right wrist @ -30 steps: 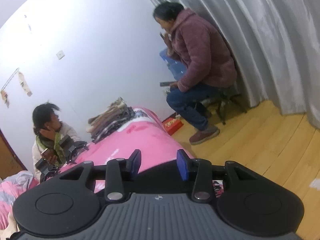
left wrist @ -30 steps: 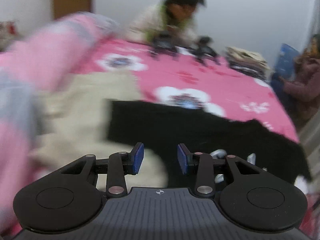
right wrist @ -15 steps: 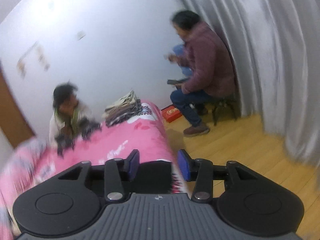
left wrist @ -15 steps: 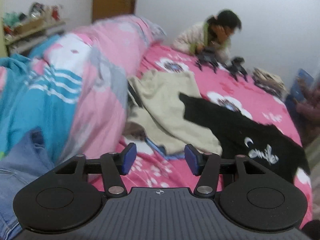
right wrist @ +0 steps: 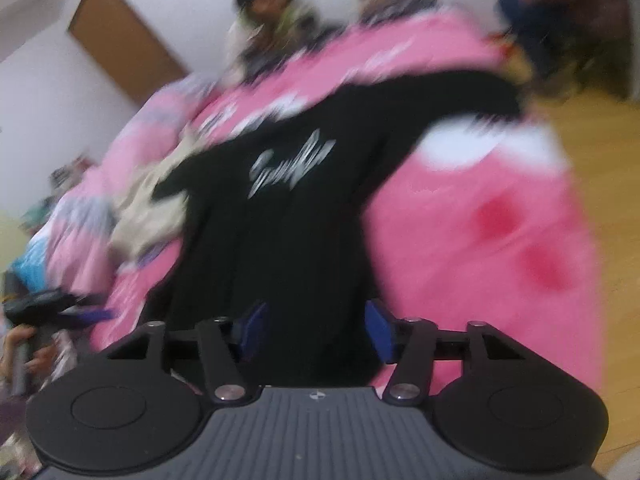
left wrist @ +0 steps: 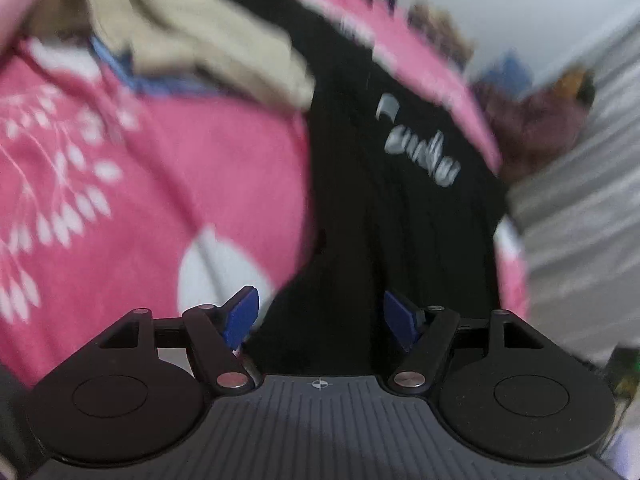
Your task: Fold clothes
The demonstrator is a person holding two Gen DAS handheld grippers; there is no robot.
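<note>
Closer now: limp black shirt (left wrist: 380, 208).

A home bedroom is showing here: a bed (right wrist: 500, 240) wearing a pink flowered cover is filling the room, clothes are lying loose across it, a brown wooden door (right wrist: 120, 48) is standing in a plain white wall, wood flooring (right wrist: 600, 152) is running alongside, and grey curtains (left wrist: 580, 208) are hanging by the bed

White walls (right wrist: 72, 92), brown door (right wrist: 120, 40), seemingly wooden floor (right wrist: 600, 168).
</note>
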